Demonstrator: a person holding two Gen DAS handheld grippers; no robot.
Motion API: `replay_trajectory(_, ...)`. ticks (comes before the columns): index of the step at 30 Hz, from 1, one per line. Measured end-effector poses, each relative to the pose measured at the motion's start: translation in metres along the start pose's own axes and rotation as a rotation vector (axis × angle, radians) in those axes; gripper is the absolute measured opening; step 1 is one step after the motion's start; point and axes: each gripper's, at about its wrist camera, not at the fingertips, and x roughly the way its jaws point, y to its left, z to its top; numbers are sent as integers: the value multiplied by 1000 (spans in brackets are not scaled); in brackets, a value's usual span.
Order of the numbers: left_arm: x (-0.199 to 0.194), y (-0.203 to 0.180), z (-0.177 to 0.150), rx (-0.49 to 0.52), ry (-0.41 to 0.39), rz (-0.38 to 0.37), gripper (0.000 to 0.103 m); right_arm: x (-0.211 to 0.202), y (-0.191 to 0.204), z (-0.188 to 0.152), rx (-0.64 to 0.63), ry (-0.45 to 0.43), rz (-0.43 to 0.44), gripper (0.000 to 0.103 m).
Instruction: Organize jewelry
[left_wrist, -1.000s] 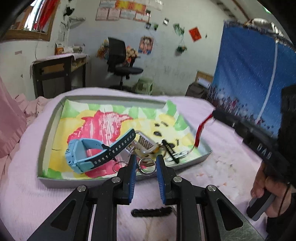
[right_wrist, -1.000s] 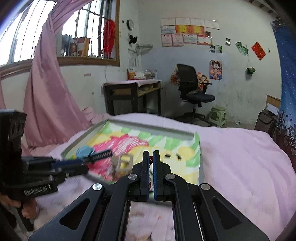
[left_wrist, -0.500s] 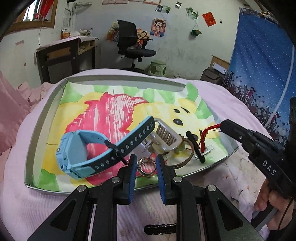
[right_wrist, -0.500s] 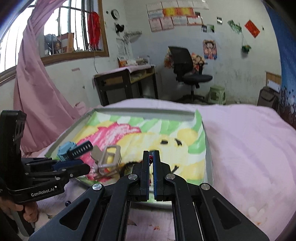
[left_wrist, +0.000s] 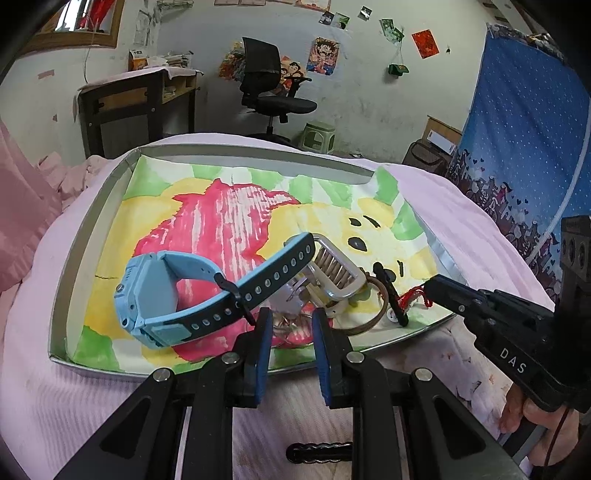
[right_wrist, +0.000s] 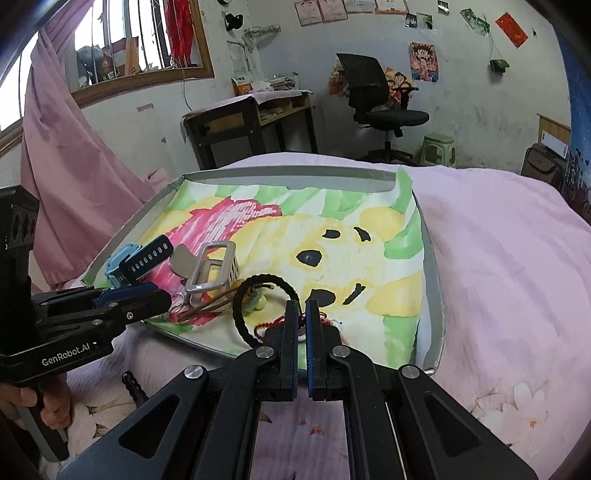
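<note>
Your tray (left_wrist: 92, 229) sits on the pink bed (right_wrist: 498, 266) and everything in it is crowded into the near corner, which is where trouble could start. The watch (left_wrist: 166, 291) lies on its side at the near left of the tray, its long axis running from the blue case at the left up and right along the holed strap, whose free end points toward the far right and rests against the metal clip (left_wrist: 338, 275). Pull anything from under that strap and the watch will likely roll or drag along.

The black cord loop (right_wrist: 266, 306) lies just ahead of your right gripper (right_wrist: 301, 314) and overlaps the brown loops beside it; lift one and the other may come too.

Your left gripper (left_wrist: 290, 325) has its jaws spread, with small metal rings (left_wrist: 291, 323) in the gap between them, not pinched as far as I can see. Closing there, you could catch only one ring and have it twist out, or nip the tray's lining.

The right jaws are nearly pressed together around the red string (right_wrist: 277, 324). Whether they truly grip it I cannot tell. The string is thin and tangled near the black loop, so a tug may slip or snag.
</note>
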Motion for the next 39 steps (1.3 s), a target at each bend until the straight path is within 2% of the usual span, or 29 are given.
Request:
replay_trajectory(4,-7,0,-2,-15,-13,-6,30,-3,0,-2,1,10,-3,6)
replay_trajectory(5,-9,0,-3,-17,-18,-9,36,-4,-1,-3,3,8,-5,7)
replay_trajectory(6,-12,-1,-4,-19,-28,-13,43,-6,-1,-4,6,3,-6,12)
replay_trajectory(7,-15,-1,-5,-20,-38,-12,47,-9,-2,-4,10,-3,-7,21)
replay_trajectory(9,-24,-3,-6,-20,-70,1,57,-16,-3,-5,17,-24,-10,32)
replay_trajectory(12,-37,-2,-8,-35,-112,-2,63,-27,-4,-6,24,-54,-11,32)
replay_trajectory(14,-46,-2,-9,-46,-143,-7,68,-36,-4,-8,32,-82,-11,37)
replay_trajectory(16,-56,-3,-13,-56,-183,-1,77,-46,-5,-10,42,-110,-10,49)
replay_trajectory(20,-72,-6,-18,-56,-237,-2,85,-68,-7,-14,70,-175,-10,58)
replay_trajectory(22,-82,-9,-23,-52,-265,9,92,-78,-8,-16,81,-205,-11,72)
replay_trajectory(23,-85,-10,-25,-51,-279,13,95,-85,-8,-18,87,-226,-11,75)
replay_trajectory(28,-106,-15,-39,-44,-332,41,99,-111,-7,-26,88,-301,-10,97)
replay_trajectory(33,-123,-13,-54,-41,-361,76,103,-130,3,-35,47,-336,-13,102)
replay_trajectory(39,-141,-10,-72,-23,-382,106,103,-147,16,-52,-1,-335,-18,102)
